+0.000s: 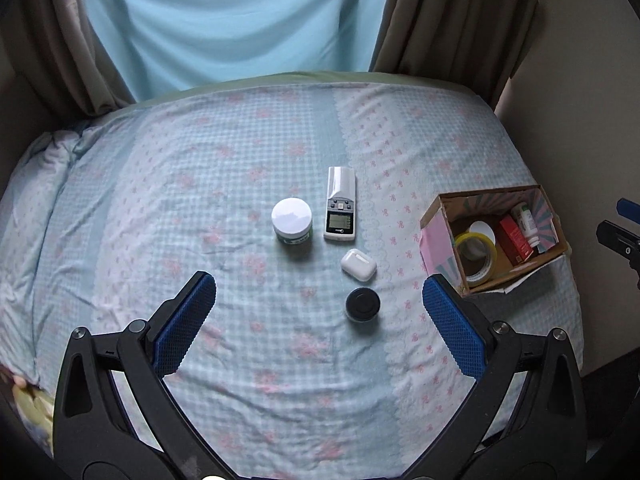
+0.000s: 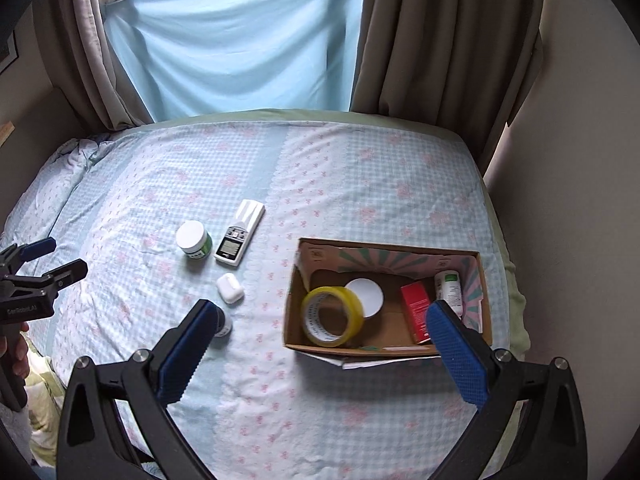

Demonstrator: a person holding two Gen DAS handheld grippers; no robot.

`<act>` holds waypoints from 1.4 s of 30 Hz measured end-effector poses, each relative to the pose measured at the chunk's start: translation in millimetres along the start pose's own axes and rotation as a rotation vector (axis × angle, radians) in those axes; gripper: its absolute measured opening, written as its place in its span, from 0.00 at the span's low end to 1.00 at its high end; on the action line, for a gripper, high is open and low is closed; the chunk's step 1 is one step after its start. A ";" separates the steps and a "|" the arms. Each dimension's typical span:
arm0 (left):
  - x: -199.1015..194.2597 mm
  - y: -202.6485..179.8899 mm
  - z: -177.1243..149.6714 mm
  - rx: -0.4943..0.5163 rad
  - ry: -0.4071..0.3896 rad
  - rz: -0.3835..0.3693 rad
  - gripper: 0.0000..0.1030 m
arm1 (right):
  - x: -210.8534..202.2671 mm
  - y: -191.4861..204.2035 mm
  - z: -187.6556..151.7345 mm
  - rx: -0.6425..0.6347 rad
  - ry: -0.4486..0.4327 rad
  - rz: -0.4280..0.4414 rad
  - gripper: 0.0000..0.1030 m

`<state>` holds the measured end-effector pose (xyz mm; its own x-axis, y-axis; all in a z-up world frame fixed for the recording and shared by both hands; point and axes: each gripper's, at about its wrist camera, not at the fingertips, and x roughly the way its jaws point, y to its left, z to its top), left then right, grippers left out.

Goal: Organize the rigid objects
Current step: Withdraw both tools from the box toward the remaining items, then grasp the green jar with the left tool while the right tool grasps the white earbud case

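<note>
On the bed lie a white-lidded jar (image 1: 292, 221) (image 2: 194, 239), a white remote with a screen (image 1: 340, 209) (image 2: 239, 233), a white earbud case (image 1: 358, 264) (image 2: 230, 288) and a small black-lidded jar (image 1: 362, 304) (image 2: 222, 322). A cardboard box (image 1: 440, 236) (image 2: 384, 350) at the right holds a yellow tape roll (image 2: 332, 316), a white lid (image 2: 365, 296), a red box (image 2: 416, 312) and a white bottle (image 2: 450, 288). My left gripper (image 1: 319, 316) is open and empty above the black jar. My right gripper (image 2: 320, 344) is open and empty over the box's near edge.
The bed has a blue checked sheet (image 1: 200, 200) with pink flowers. Brown curtains (image 2: 432, 40) and a light blue cloth (image 2: 232, 40) hang behind it. A wall (image 2: 560, 200) runs along the right side. A rumpled quilt (image 1: 44, 168) lies at the left.
</note>
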<state>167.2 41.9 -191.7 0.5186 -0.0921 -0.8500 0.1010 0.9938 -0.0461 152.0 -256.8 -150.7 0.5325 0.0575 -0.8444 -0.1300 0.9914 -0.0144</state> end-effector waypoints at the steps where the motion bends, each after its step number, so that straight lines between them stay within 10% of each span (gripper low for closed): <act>1: 0.5 9.1 1.3 0.016 0.000 -0.014 1.00 | -1.2 10.6 1.4 0.000 -0.001 -0.007 1.00; 16: 109.2 97.6 38.9 0.259 0.101 -0.134 1.00 | 95.3 141.6 15.9 -0.043 0.136 0.032 1.00; 34: 341.4 74.2 40.2 0.368 0.318 -0.237 1.00 | 299.7 182.6 -7.9 -0.338 0.449 0.083 0.99; 42: 389.9 51.7 32.3 0.476 0.364 -0.197 0.95 | 358.9 178.0 -23.7 -0.384 0.560 0.087 0.80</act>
<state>402.0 55.4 -508.5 0.1378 -0.1599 -0.9775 0.5750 0.8165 -0.0525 300.1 -62.5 -469.0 0.0069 -0.0370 -0.9993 -0.4949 0.8682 -0.0355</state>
